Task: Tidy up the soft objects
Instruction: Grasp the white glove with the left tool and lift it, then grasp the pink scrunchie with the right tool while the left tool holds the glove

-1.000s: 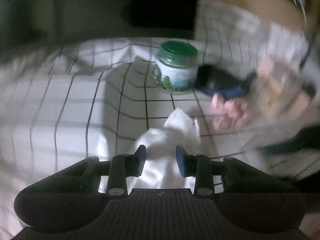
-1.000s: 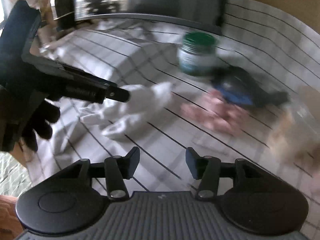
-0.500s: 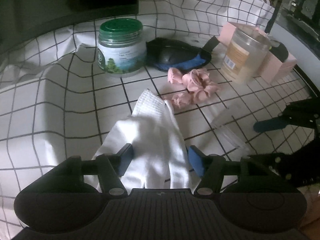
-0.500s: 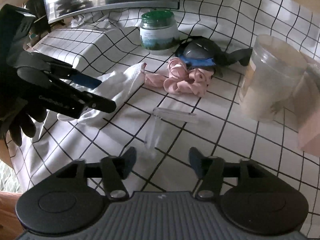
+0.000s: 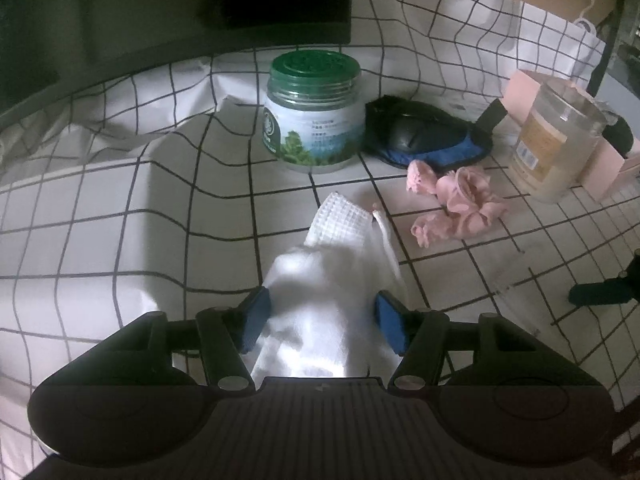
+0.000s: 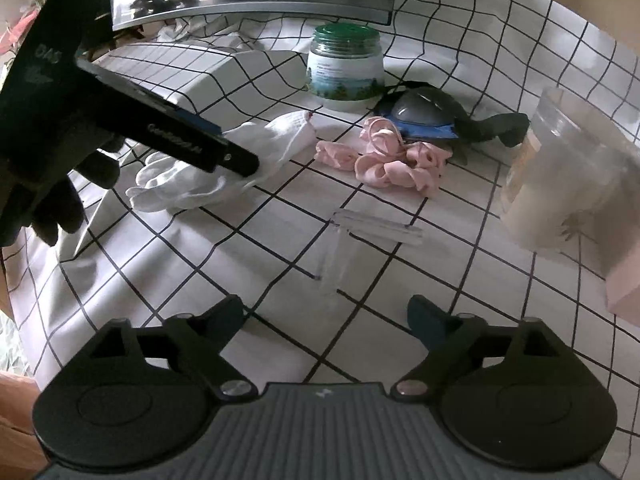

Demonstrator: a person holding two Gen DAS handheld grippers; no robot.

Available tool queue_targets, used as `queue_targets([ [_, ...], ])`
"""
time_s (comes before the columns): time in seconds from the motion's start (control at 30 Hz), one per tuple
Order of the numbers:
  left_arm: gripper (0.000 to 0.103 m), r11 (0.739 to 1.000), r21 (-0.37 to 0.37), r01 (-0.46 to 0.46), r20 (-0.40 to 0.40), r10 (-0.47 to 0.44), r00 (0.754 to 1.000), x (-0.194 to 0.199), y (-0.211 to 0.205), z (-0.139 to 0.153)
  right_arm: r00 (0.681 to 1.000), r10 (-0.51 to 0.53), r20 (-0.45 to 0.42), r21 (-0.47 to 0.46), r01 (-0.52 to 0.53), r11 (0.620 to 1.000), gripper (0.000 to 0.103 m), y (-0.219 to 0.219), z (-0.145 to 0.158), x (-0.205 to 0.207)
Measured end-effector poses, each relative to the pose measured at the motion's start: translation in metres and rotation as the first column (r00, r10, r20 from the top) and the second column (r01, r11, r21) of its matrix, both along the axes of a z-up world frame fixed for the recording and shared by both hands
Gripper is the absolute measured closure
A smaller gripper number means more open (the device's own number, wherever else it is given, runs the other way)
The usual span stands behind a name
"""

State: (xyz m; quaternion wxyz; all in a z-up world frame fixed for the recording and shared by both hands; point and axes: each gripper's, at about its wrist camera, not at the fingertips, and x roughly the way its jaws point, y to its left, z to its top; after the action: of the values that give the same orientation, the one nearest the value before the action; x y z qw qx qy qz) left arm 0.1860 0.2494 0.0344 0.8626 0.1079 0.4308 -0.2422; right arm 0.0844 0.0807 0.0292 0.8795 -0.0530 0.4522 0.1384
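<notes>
Left wrist: white glove (image 5: pixel 332 280) lying limp on the checked cloth (image 5: pixel 120 220), soft and light, likely to sag and bunch; best pinched across the thick middle fold. Left gripper (image 5: pixel 324 322) spread wide, straddling the glove, pads beside it but not pressing; jaws just opened. Pink scrunchie (image 5: pixel 456 208) near, beside the green-lidded jar (image 5: pixel 314 120).

Right wrist: right gripper (image 6: pixel 326 318) gaping, just widened, nothing between the jaws, over a clear plastic piece (image 6: pixel 360 240). Scrunchie (image 6: pixel 392 160) beyond, equally floppy.
</notes>
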Motion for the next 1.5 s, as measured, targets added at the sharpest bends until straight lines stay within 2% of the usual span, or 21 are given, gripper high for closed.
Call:
queue_targets([
  [0.1, 0.038, 1.0, 0.003, -0.003, -0.002, 0.003, 1.0, 0.0, -0.002, -0.001, 1.0, 0.005, -0.003, -0.002, -0.005, 1.0, 0.005, 0.003, -0.001, 0.0],
  [0.43, 0.036, 1.0, -0.001, 0.013, -0.008, -0.013, 1.0, 0.003, 0.0, -0.002, 1.0, -0.003, 0.006, 0.003, 0.003, 1.0, 0.0, 0.004, -0.004, -0.002],
  [0.73, 0.037, 0.999, 0.017, 0.037, 0.004, -0.037, 0.999, 0.0, -0.001, -0.002, 0.999, -0.05, 0.003, -0.003, 0.05, 0.999, 0.0, 0.007, -0.004, -0.003],
  [0.77, 0.045, 0.999, 0.016, 0.039, 0.014, -0.039, 0.999, -0.001, -0.001, -0.002, 0.999, -0.042, 0.002, -0.006, 0.042, 0.999, 0.0, 0.008, -0.003, -0.002],
  [0.8, 0.072, 0.999, 0.007, 0.039, 0.028, -0.04, 0.999, -0.002, 0.002, -0.002, 1.0, -0.03, -0.008, -0.011, 0.03, 1.0, 0.0, 0.008, -0.003, -0.001],
  [0.83, 0.091, 0.999, -0.005, 0.036, 0.034, -0.036, 0.999, -0.003, 0.004, -0.001, 1.0, -0.02, -0.02, -0.014, 0.02, 1.0, 0.005, 0.007, -0.001, 0.001],
  [0.9, 0.093, 0.999, -0.044, 0.005, 0.012, -0.005, 1.0, -0.003, 0.012, 0.001, 1.0, -0.021, 0.008, -0.011, 0.022, 1.0, 0.016, 0.004, 0.007, 0.003],
  [1.0, 0.093, 0.994, -0.101, -0.045, 0.018, 0.047, 0.999, -0.011, 0.025, 0.009, 0.99, -0.047, 0.133, -0.011, 0.049, 0.999, 0.016, -0.001, 0.028, 0.01],
  [1.07, 0.093, 0.989, -0.135, -0.06, 0.021, 0.064, 0.998, -0.018, 0.031, 0.015, 0.986, -0.054, 0.157, -0.009, 0.056, 0.998, 0.016, -0.002, 0.037, 0.026],
  [1.23, 0.093, 0.98, -0.18, -0.083, 0.018, 0.088, 0.996, -0.035, 0.04, 0.026, 0.974, -0.17, 0.147, 0.0, 0.172, 0.985, 0.016, -0.006, 0.034, 0.077],
  [1.37, 0.093, 0.974, -0.204, -0.102, 0.008, 0.106, 0.994, -0.048, 0.048, 0.03, 0.968, -0.232, 0.1, 0.05, 0.228, 0.972, 0.018, -0.007, 0.023, 0.102],
  [1.47, 0.093, 0.966, -0.22, -0.133, -0.001, 0.137, 0.991, -0.053, 0.055, 0.03, 0.97, -0.229, 0.077, 0.038, 0.227, 0.973, 0.026, -0.002, 0.014, 0.114],
  [1.5, 0.093, 0.963, -0.223, -0.149, -0.002, 0.152, 0.988, -0.054, 0.058, 0.03, 0.972, -0.222, 0.074, 0.029, 0.221, 0.975, 0.035, -0.001, 0.012, 0.115],
])
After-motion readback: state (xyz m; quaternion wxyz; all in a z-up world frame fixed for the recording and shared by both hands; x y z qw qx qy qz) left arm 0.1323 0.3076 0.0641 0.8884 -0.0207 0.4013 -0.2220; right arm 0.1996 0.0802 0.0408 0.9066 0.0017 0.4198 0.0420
